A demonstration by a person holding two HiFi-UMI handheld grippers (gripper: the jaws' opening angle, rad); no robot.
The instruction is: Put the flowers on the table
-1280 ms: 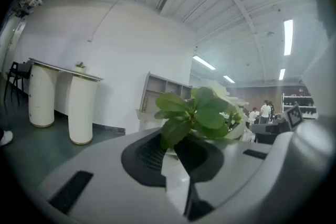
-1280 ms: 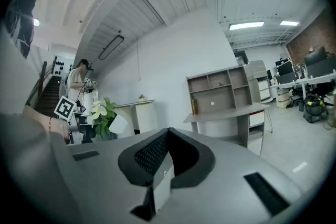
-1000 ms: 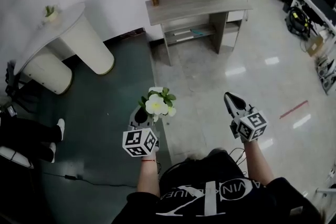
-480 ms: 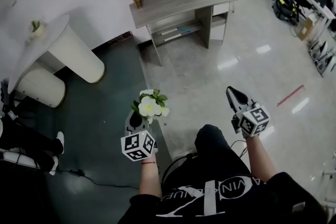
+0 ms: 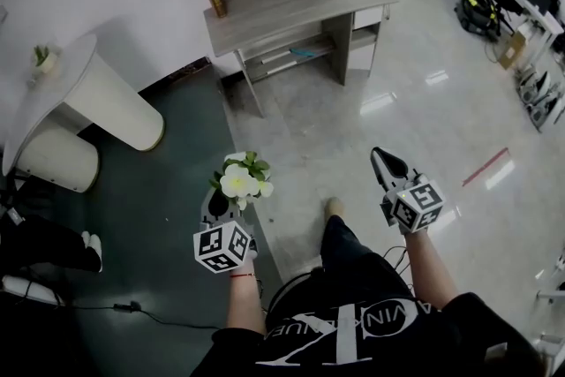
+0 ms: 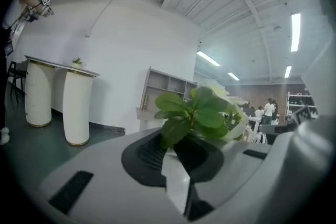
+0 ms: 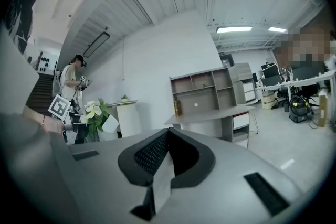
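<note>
- Compared with a second ago, the white flowers with green leaves are still in the left claw. They now sit a little lower and further left in the head view, above the line where the dark green floor meets the glossy pale tiled floor.
- The grey wooden desk with open shelves has slid left across the head view.
- The white curved tabletop on two round white pillars has drifted toward the left edge. A tiny potted plant stands on its far end.
- The person's leg was out of sight a second ago. It now reaches forward between the two claws, with the foot on the tiles.
- The right claw keeps much the same place at lower right.
- The left claw's jaws stand narrow, clamped on the base of the flowers. The leaves and blooms rise upright just above and beyond the jaw tips.
- In the right gripper view, a small white pot shows beside the leaves.
- The right claw's jaws are pressed together with nothing between them.
- The flowers hang in the air, well apart from the white curved tabletop ahead on the left and from the desk straight ahead.
</note>
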